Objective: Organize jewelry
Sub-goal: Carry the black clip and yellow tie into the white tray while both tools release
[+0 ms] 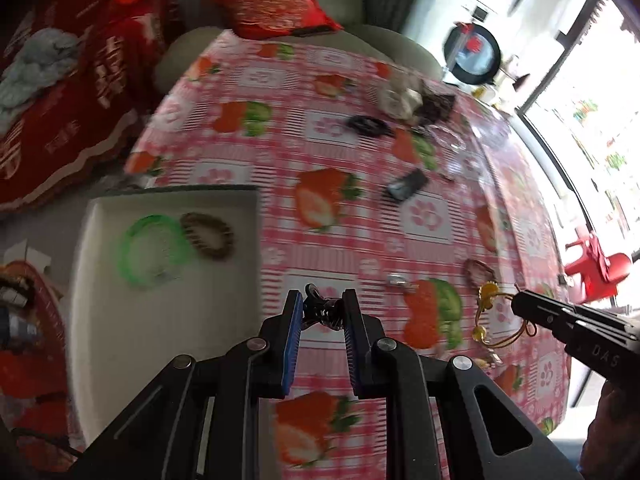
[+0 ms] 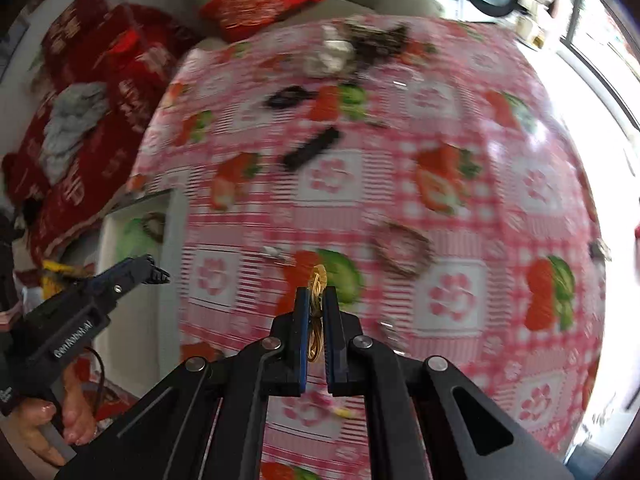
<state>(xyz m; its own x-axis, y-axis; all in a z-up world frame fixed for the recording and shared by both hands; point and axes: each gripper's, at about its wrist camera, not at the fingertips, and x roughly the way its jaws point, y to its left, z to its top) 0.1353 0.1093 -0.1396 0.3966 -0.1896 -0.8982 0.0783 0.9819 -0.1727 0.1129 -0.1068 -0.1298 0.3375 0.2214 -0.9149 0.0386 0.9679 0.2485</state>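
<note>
Nearest you, your left tongs point(image 1: 323, 307) are closed to a narrow gap on a dark, twisted hair tie point(image 1: 321, 312), pinched between the blue pads and lifted clear of the table point(image 1: 440, 220). Your right tongs point(image 2: 316, 300) are closed tight on a gold cord bracelet point(image 2: 316, 322) with a yellow charm; in the left wrist view its loops hang free below the tips, off the cloth. So each hand carries one piece. Just beyond the left tongs, at the table's left edge, sits a white tray point(image 1: 120, 320) that already holds a green bangle point(image 1: 154, 250) and a brown beaded bracelet point(image 1: 208, 236), lying side by side and touching. By my judgement the sorting is partly done: two pieces are put away, two are in transit, and several remain. Still out on the pink strawberry cloth are a small silver piece point(image 1: 396, 279) just ahead of the left tongs, a brown woven bracelet point(image 2: 402, 250) near the middle, a black clip point(image 1: 406, 185) further on, a black ring-shaped hair tie point(image 1: 366, 125) beyond that, and a blurred heap point(image 1: 416, 102) of mixed things at the far edge. The tray lies to the left of both tongs, closer to the left pair.
</note>
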